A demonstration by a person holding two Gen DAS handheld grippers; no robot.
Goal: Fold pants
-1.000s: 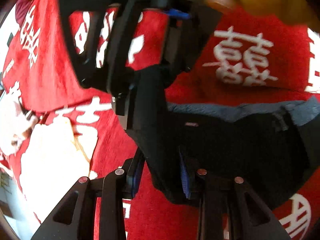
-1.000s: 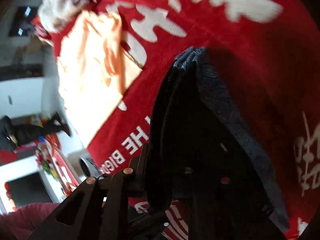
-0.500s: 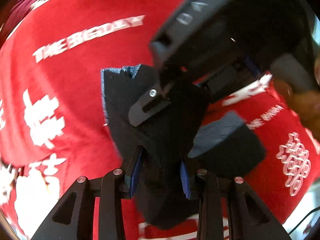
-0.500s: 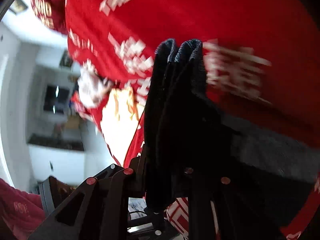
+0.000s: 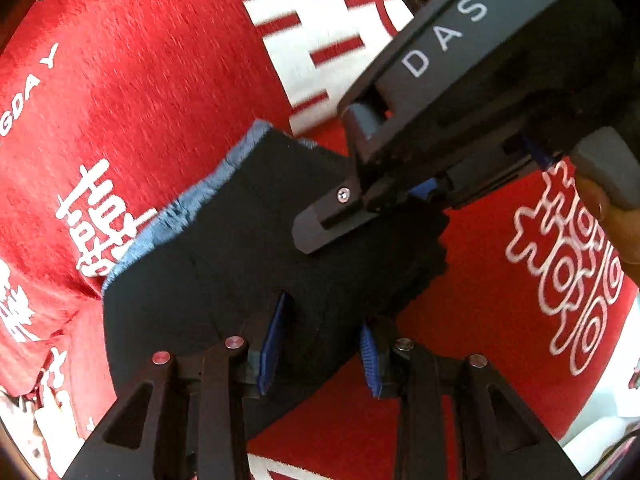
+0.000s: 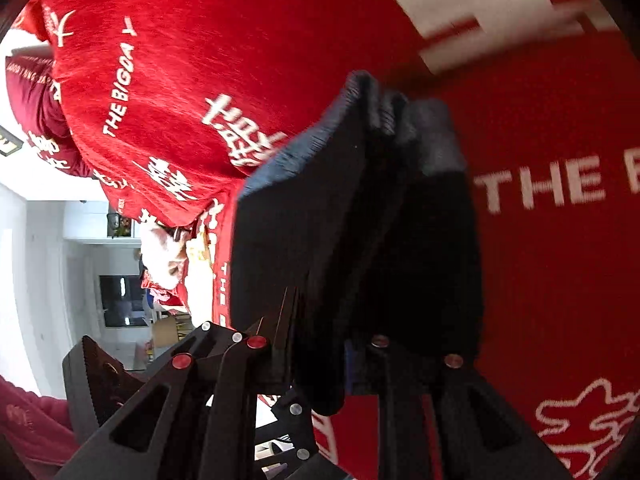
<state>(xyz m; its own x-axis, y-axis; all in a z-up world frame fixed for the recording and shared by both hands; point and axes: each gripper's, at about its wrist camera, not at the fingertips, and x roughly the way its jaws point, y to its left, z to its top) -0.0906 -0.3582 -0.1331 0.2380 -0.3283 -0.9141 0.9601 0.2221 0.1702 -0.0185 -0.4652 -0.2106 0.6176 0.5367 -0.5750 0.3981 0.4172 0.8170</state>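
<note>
Pants (image 5: 240, 264): dark, thick bundle w/ blue denim edge showing, already folded into several layers, held up off red cloth (image 5: 152, 92) w/ white lettering, not resting flat. Left tool (image 5: 320, 348) clamped on near end of bundle, blue pads pressed into fabric both sides, narrow gap filled w/ cloth. Right tool (image 5: 404, 200) seen from left wrist view coming in from upper right, nipping far corner of same bundle; in right wrist view same tool (image 6: 332, 356) closed on stacked layers, fabric edge-on between fingers, layers fanned at top. Both grips close together on one compact wad. Judging by layer count, fold prob near done; remaining: set bundle down flat on cloth & let go. Risks: layers fanned at far end, so letting go w/ one tool first likely lets top flaps spring open or slide off; cause = thick denim resisting crease, uneven clamp. Lowering at a tilt could drag bottom layer on nappy red cloth & roll it under. Two tools this close could also knock together on release. Peach/cream garment (image 6: 200, 268) and white item (image 6: 164, 248) lying farther off on cloth at left, well apart, no interference expected. Motion blur on lettering at top of both views, so bundle prob swinging; settling before release advisable.
</note>
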